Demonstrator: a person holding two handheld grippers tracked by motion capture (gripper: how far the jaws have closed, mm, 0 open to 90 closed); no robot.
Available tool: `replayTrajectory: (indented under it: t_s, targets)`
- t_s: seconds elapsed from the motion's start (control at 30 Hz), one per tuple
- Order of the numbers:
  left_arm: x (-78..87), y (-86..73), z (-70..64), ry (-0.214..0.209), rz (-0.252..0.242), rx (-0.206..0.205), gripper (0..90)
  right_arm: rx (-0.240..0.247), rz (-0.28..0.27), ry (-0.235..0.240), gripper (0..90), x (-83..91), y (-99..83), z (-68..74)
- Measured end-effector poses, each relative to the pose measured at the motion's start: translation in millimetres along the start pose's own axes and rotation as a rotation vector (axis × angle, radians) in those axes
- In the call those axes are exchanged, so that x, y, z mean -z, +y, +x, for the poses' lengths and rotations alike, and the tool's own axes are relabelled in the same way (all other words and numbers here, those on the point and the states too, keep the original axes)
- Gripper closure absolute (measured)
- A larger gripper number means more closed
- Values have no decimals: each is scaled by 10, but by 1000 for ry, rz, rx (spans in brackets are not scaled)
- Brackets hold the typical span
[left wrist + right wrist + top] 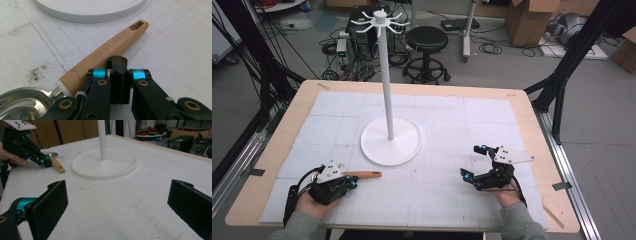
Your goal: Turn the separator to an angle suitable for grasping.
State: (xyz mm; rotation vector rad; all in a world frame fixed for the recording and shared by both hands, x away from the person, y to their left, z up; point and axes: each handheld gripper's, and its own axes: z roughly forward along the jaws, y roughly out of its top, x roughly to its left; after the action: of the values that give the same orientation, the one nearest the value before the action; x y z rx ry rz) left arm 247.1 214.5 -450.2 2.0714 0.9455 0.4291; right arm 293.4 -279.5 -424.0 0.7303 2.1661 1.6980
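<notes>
While the utensil [105, 53] lies flat on the white gridded mat [442, 200], the left gripper [119, 75] sits directly above its wooden handle with both jaws pressed together. The left gripper view shows the jaw tips meeting over the handle, which reads "KITCHEN TOOL"; the handle does not appear to be between the jaws, so the utensil is judged not yet grasped. The metal bowl [22, 105] of the utensil lies at the near end, beside the gripper body, and the slotted hanging hole [136, 25] at the far end points toward the round base [90, 10] of the hanging stand.

In the high view, the stand [387, 85] rises from the centre of the table, with its ring of hooks [380, 21] at the top. All hooks visible there are bare. The utensil's handle tip lies just beside the base without touching it.

The right gripper [476, 162] rests on the mat well apart from the utensil, jaws spread wide and holding nothing.

Assessment: the work is at an early stage. Remaining steps are to open the left gripper, close it on the handle, lift the utensil, and place the slotted hole over a hook.
</notes>
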Motion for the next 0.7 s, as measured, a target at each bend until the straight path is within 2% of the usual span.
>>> replayTrajectory:
  t_s: [0.3, 0.7]
  targets:
    - [-45, 19, 8, 19, -17, -12, 896, -2, 1, 1, 22, 2, 1, 4]
    - [-53, 21, 20, 12, -22, -6, 896, 2, -1, 2, 22, 2, 2, 4]
